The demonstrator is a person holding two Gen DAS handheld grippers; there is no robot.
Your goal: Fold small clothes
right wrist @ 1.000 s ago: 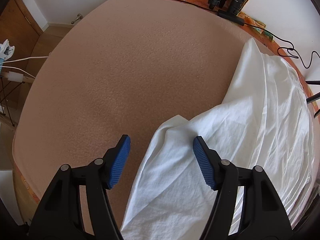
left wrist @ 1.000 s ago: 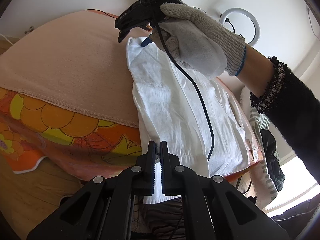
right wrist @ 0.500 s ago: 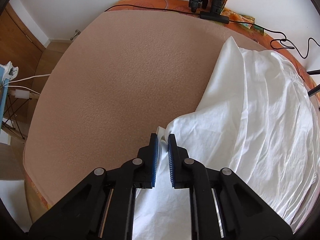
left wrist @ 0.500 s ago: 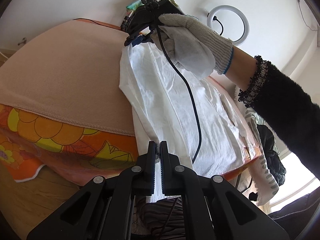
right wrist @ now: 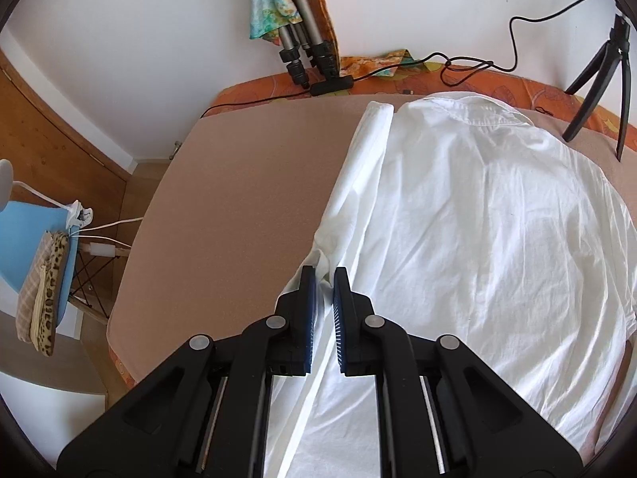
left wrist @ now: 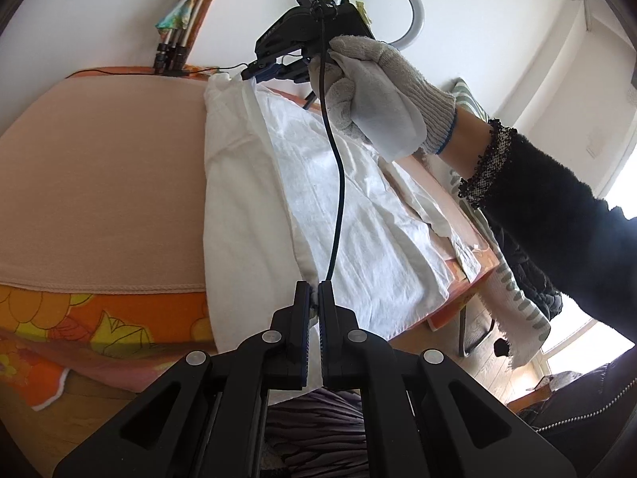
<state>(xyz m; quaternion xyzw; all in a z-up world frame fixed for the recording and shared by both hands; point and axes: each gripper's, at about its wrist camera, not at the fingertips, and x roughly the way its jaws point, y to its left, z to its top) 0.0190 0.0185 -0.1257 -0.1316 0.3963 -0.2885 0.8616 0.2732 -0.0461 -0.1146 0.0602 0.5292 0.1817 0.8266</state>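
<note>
Left gripper: the left gripper (left wrist: pixel 315 292) had its jaws pinched together on the near edge of the white shirt (left wrist: pixel 358 215), a small bunch of fabric caught between the black fingers (left wrist: pixel 301 298).
Right gripper: the right gripper (right wrist: pixel 325 279) had its blue pads (right wrist: pixel 308 285) clamped on a fold of the same shirt (right wrist: pixel 477 219); a narrow gap showed between them, filled by the cloth. Seen from the left camera, the right gripper (left wrist: pixel 274 71) sat at the far end of the shirt, lifted above the bed.
Right hand: a hand (left wrist: pixel 374 91) in a grey knit glove held that gripper, with a dark fuzzy sleeve (left wrist: pixel 565 231) behind it and a black cable (left wrist: pixel 338 167) hanging down toward the left gripper.
Shirt: it stretched between the two grippers, its left edge raised off the surface and the rest spread to the right of both. From the right camera, its collar lay far ahead and right of the pads, with a long folded strip running straight ahead of them.
Surface: a peach blanket (right wrist: pixel 247 199) lay bare to the left of both grippers, over an orange flowered sheet (left wrist: pixel 99 318).
Beyond: folded tripod legs (right wrist: pixel 302 51) leaned on the wall far ahead of the right gripper; a ring light (left wrist: pixel 414 4) showed behind the gloved hand.
</note>
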